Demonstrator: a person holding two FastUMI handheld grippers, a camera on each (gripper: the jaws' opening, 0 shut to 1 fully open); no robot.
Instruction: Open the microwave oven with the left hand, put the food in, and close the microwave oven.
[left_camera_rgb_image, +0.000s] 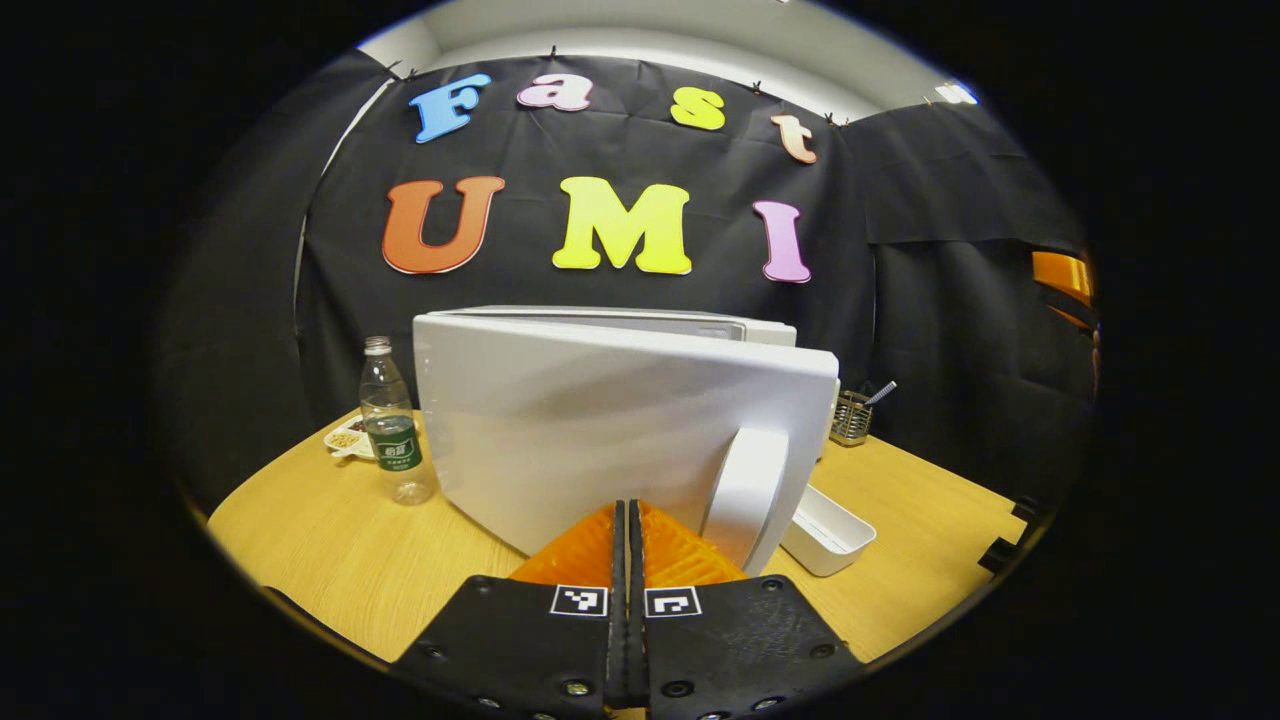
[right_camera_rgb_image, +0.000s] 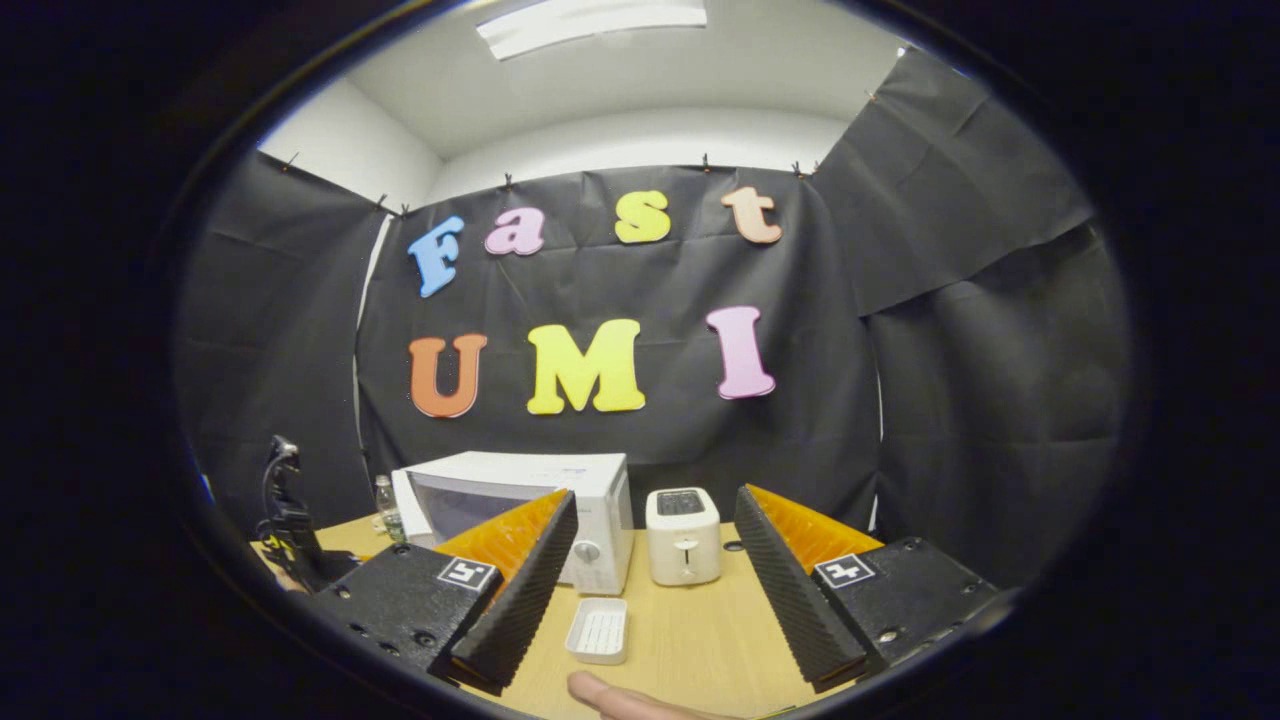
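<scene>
Wooden table (left_camera_rgb_image: 300, 540) | microwave door (left_camera_rgb_image: 600, 420) part-open | left gripper (left_camera_rgb_image: 628, 520) clenched, empty | right gripper (right_camera_rgb_image: 650, 590) released | next: food tray (right_camera_rgb_image: 598, 632) goes inside.

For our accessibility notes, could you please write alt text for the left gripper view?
A white microwave oven's door stands partly open, with the shut left gripper just beside its handle. On the wooden table stand a water bottle to the left and a white tray to the right.
</scene>
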